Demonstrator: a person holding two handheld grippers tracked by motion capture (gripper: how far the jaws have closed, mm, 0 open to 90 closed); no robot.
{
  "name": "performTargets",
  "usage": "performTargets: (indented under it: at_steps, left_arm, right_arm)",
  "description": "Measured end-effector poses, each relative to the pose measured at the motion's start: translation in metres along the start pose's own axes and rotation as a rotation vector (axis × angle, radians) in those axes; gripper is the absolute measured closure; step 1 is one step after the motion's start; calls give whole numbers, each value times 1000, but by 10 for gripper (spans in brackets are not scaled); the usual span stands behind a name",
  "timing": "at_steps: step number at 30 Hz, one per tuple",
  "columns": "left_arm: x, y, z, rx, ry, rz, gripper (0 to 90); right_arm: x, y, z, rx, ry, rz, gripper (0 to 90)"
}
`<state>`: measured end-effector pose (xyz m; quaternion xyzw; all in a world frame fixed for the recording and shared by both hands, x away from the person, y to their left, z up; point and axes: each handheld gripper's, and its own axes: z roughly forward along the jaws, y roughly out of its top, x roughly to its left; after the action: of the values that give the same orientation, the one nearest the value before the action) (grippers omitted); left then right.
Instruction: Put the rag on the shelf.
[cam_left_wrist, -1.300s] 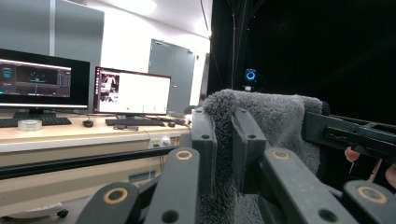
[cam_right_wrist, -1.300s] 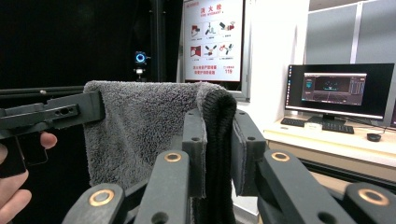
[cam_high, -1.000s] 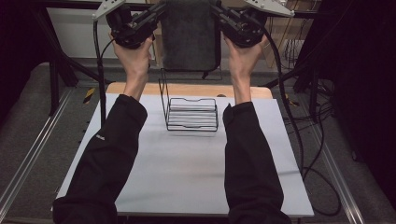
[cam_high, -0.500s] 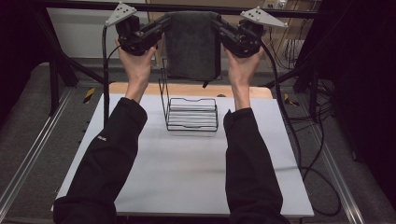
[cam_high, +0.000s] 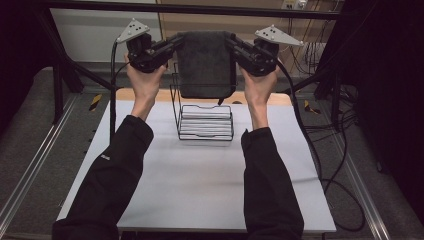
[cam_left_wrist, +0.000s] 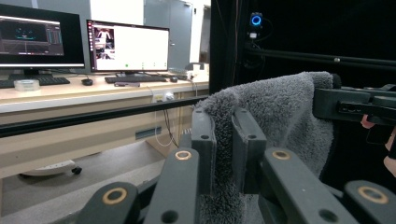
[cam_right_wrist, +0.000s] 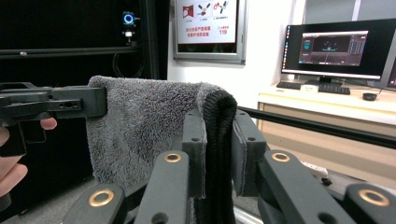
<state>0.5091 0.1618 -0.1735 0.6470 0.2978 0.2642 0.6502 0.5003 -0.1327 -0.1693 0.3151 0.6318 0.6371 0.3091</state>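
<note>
A dark grey fluffy towel (cam_high: 206, 65) hangs stretched between my two grippers, above a black wire rack (cam_high: 205, 120) on the white table (cam_high: 200, 185). My left gripper (cam_high: 172, 44) is shut on the towel's top left corner, and its jaws pinch the towel (cam_left_wrist: 261, 112) edge in the left gripper view (cam_left_wrist: 224, 140). Over at the top right corner, my right gripper (cam_high: 235, 45) is shut on the fabric; the folded towel (cam_right_wrist: 149, 121) edge sits between its jaws (cam_right_wrist: 218, 140). The towel's lower hem hangs just over the rack's tall back frame.
The wire rack stands near the table's far middle, with a wooden strip (cam_high: 270, 97) behind it. Black frame bars (cam_high: 200, 7) cross overhead. Cables (cam_high: 325, 150) trail down the right side. Desks with monitors (cam_left_wrist: 126, 46) stand beyond the table.
Both hands have come down together with the towel, and its lower edge now hangs closer to the rack.
</note>
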Motion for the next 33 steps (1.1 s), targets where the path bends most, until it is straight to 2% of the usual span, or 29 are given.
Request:
performTargets:
  at_steps: [6,13,20,28,33]
  left_arm:
    - [-1,-14,-4,29,-17,-15,806]
    - [-2,-27,-7,65,-33,-7,806]
    - [-2,-38,-10,92,-46,-11,805]
    - [-6,-39,-19,114,-68,12,804]
    - [-7,-42,-23,123,-83,0,803]
  right_arm:
    - [1,-16,-4,21,9,11,785]
    - [1,-31,-6,46,21,22,785]
    - [2,-42,-10,73,32,13,785]
    - [4,-46,-16,80,61,22,784]
    - [7,-47,-20,92,70,14,783]
